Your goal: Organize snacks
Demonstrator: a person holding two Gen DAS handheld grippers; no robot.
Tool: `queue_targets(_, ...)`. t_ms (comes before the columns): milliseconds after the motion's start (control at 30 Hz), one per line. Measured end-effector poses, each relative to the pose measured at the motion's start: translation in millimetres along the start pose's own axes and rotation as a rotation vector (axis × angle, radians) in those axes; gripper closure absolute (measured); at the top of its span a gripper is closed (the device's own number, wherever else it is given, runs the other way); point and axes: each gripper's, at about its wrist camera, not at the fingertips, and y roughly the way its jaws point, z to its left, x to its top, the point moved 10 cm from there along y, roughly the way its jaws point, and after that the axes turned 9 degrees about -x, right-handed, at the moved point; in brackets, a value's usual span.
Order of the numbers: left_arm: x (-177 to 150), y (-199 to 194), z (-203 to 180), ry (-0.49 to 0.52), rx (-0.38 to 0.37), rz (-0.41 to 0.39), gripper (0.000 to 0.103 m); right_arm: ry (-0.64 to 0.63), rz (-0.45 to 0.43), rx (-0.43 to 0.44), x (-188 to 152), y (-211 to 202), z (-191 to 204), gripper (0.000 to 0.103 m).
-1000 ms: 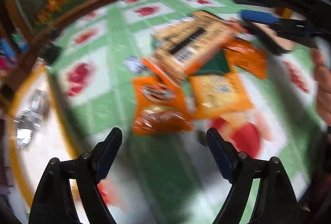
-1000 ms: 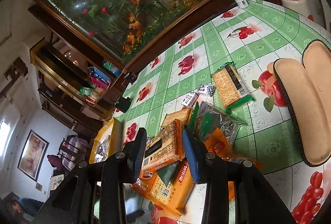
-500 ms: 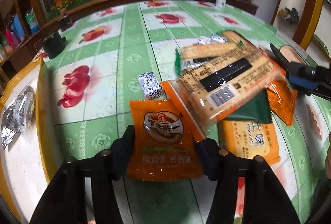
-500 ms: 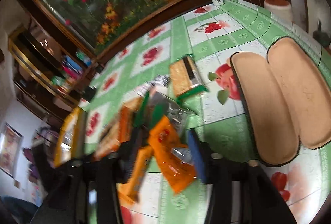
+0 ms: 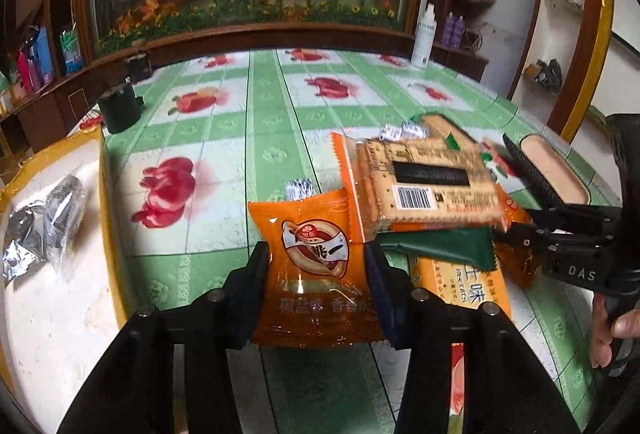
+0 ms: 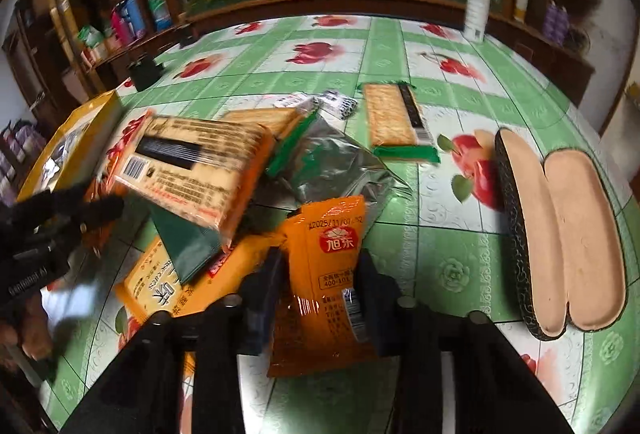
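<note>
Orange snack packets sat between both sets of closing jaws, one packet pinched in the left gripper, another in the right gripper, while beyond them at twelve o'clock a cracker pack topped the pile on the green tablecloth.

Orange snack packets are lying flat among a cracker pack pile on the bench.

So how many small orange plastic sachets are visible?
2 sachets: one inside the closing left gripper, one inside the closing right gripper; the snack pile may hide more.
</note>
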Motion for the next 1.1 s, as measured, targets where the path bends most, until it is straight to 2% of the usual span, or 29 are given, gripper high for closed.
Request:
queue_targets(33, 0, -1, 1, -0.001, 0.000, -0.005, 0.057, 0.026, -0.003, 0.011, 1, -2, -3, 0.071)
queue_targets(100, 3, -4, 3, -0.009, -0.002, -0.019, 0.057, 0.079, -0.027, 0.026, 7, -8, -13, 0.072)
queue_targets(300, 13, -18, 2, -0.006, -0.003, -0.091, 0.057, 0.216, -0.213, 0.060, 30, -46, -35, 0.072)
queue_targets(400, 18, -25, -1, 0.024, 0.017, -0.131, 0.057, 0.224, -0.295, 0.108, 38, -67, -26, 0.072)
queue_targets(500, 20, -28, -4, 0.061, 0.050, -0.152, 0.057, 0.194, -0.334, 0.185, 42, -79, -4, 0.072)
queue_targets(733, 19, -27, -12, 0.140, 0.106, -0.160, 0.057, 0.080, -0.304, 0.220, 35, -76, 47, 0.072)
queue_targets(1100, 17, -24, -20, 0.191, 0.130, -0.161, 0.057, 0.085, -0.283, 0.217, 31, -72, 48, 0.072)
